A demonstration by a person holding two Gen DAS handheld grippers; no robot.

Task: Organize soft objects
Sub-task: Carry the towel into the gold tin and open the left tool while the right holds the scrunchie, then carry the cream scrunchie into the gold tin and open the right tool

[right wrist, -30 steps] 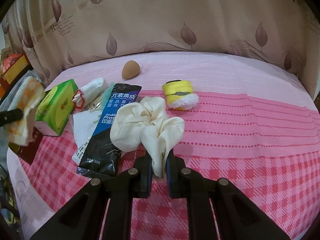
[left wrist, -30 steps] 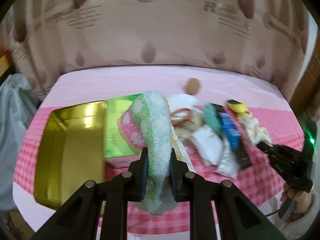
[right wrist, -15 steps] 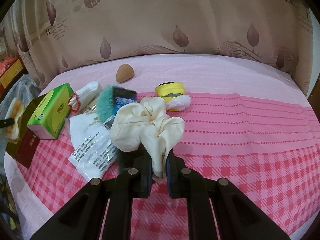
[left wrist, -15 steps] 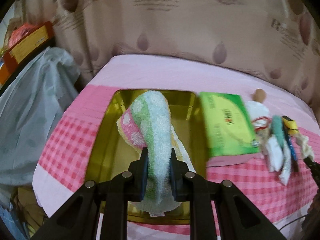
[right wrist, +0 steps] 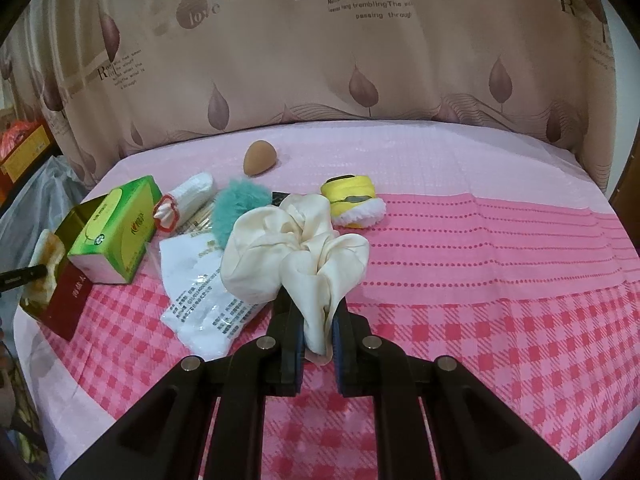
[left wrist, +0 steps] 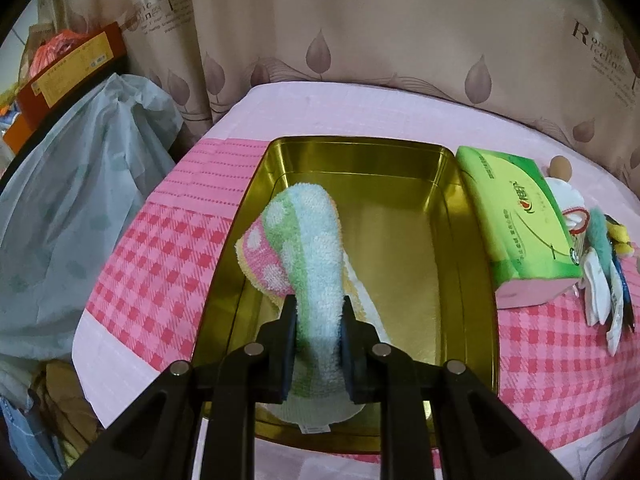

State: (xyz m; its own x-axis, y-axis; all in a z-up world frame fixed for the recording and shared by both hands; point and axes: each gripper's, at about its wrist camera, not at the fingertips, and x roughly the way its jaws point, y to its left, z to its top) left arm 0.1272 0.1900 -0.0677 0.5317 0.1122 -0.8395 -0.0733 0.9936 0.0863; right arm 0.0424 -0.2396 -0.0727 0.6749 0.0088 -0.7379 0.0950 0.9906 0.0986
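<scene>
While the right gripper [right wrist: 318,344] sits clamped on the cream scrunchie [right wrist: 294,248] over the checked cloth, well to the right of the gold tin [left wrist: 360,152], the change is all on the left. A second ago the left gripper [left wrist: 318,344] hung over the row of clutter with the tin off to its left; now it sits right above the tin, and the folded striped towel [left wrist: 308,248] droops down into it, its lower end apparently resting on the tin's floor. Its jaws have just been opening a little, with the towel between them, though the pads look as if they press its sides, so I would call it a loosening grip rather than a release. To my eye that means the first soft thing is about to be dropped off. Just right of the tin stands the green tissue box [left wrist: 516,220], and beyond that lie the teal puff [right wrist: 238,204], the white packets [right wrist: 208,300], the yellow roll [right wrist: 352,196] and the tan sponge [right wrist: 259,158], all waiting.
</scene>
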